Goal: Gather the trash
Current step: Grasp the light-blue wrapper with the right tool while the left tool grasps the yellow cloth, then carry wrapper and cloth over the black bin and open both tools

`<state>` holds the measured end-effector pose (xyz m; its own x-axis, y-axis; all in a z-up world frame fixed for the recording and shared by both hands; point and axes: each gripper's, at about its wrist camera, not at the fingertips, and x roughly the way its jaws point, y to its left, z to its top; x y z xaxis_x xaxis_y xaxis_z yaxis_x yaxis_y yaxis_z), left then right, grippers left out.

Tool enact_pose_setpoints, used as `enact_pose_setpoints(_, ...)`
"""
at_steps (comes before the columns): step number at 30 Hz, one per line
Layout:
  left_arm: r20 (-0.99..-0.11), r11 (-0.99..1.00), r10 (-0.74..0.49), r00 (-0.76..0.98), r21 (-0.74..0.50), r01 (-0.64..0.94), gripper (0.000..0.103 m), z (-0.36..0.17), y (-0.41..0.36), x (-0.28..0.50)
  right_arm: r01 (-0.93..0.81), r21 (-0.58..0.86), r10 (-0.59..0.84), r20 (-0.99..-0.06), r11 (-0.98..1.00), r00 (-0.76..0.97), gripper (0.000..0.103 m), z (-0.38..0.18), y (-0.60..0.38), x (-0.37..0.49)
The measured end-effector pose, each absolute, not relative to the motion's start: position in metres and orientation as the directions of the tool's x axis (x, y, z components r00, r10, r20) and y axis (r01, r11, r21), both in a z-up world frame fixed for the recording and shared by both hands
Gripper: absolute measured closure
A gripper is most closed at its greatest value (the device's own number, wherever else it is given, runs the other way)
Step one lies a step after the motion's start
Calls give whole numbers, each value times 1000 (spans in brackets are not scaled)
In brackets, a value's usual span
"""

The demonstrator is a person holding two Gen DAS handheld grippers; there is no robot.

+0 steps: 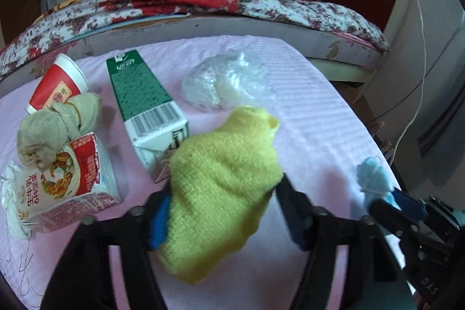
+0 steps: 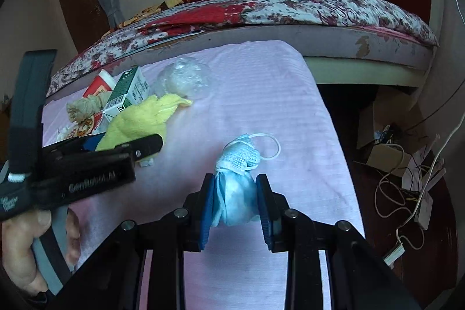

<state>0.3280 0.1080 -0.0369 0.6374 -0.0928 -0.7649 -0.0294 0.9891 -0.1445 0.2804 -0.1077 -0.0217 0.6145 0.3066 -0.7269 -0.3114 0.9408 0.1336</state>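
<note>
**Both hand-held grippers loaded: yellow cloth on the left, crumpled mask on the right**

My left hand-held gripper (image 1: 223, 193) is clenched on a yellow cloth (image 1: 223, 179), the fuzzy bundle bulging between the blue pads and spilling past both fingers, above the pink-covered table (image 1: 319, 112). My right hand-held gripper (image 2: 235, 193) grasps a crumpled light-blue face mask (image 2: 237, 185); both pads press its sides, and its white ear loop (image 2: 270, 147) curls out ahead of the fingertips. From the right wrist view I see my left hand (image 2: 20, 252) wrapped around its gripper's handle.

More trash lies on the far left part of the table: a green-and-white carton (image 1: 145, 106) on its side, just beside the cloth; a red paper cup (image 1: 58, 86) tipped over; a knotted beige wad (image 1: 52, 130) touching the cup and resting on a red-and-white milk carton (image 1: 72, 182); and a clear crumpled plastic bag (image 1: 229, 83) further back. Beyond the table stands a bed (image 1: 261, 2) with a floral cover.
</note>
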Motion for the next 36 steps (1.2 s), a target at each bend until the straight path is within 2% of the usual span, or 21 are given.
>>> enact_pose_setpoints(2,-763,988,-102,638,-154,-26,57,-37,109,327,-306,136,305,-726,942,617,73,-21,-112,281)
enact_pose_setpoints(4,-756,988,-107,646,-153,-16,73,-36,110,321,-304,138,305,-723,943,620,73,-20,-115,280)
enact_pose_setpoints(6,-748,989,-106,655,-147,-8,77,-34,111,311,-305,135,305,-718,943,626,73,-18,-117,278)
enact_pose_setpoints(36,-648,993,-109,754,-105,53,79,23,91,178,-386,15,299,-659,923,690,74,43,-127,176)
